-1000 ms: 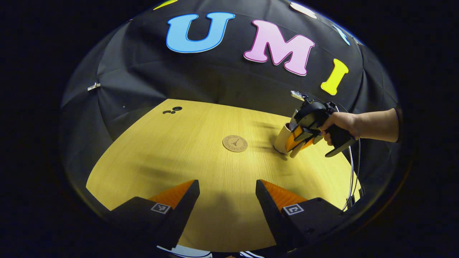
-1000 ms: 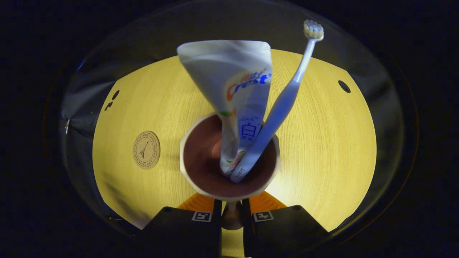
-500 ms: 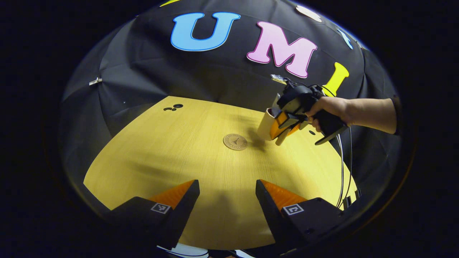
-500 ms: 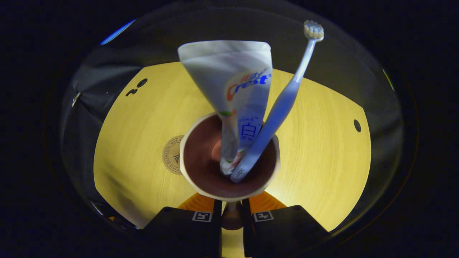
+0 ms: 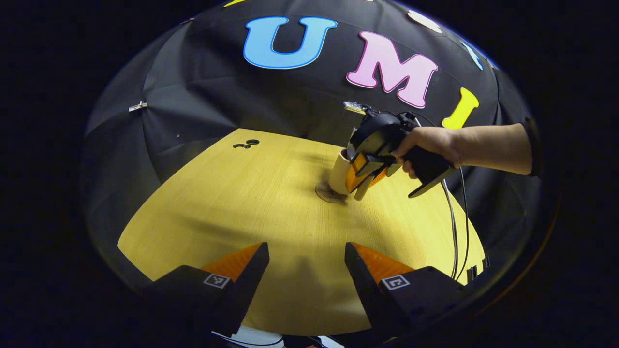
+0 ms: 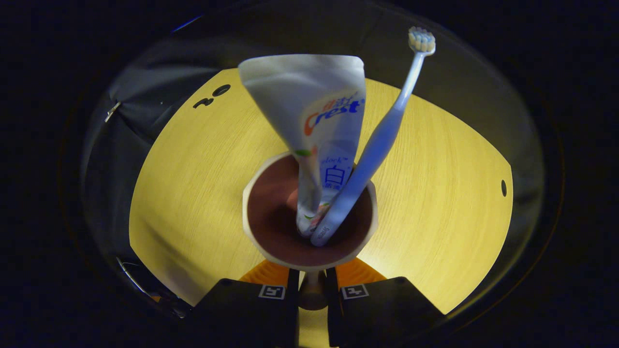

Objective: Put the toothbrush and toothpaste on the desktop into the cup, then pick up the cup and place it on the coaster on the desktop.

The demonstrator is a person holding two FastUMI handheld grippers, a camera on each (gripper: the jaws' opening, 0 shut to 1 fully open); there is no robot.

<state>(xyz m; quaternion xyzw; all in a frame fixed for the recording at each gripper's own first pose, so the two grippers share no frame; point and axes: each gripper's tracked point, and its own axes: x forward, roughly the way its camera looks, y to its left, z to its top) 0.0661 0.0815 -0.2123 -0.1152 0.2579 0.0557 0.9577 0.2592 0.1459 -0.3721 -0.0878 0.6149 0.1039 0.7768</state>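
Now the cup (image 5: pixel 339 171) sits over the coaster (image 5: pixel 325 194).
Toothpaste (image 6: pixel 319 125) and toothbrush (image 6: pixel 382 140) stand inside it; the right tongs (image 6: pixel 313 285) clench its handle to steady the landing, while the left tongs (image 5: pixel 306 270) hang released above the table (image 5: pixel 232 208).

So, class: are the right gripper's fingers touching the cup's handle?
Touching. In the right gripper view, the right gripper has both fingers pressed against the handle of the cup, no gap showing.

Black tongs (image 5: pixel 361 180) with square tags, trailing cables (image 5: pixel 453 222), dark sleeve (image 5: pixel 533 147).
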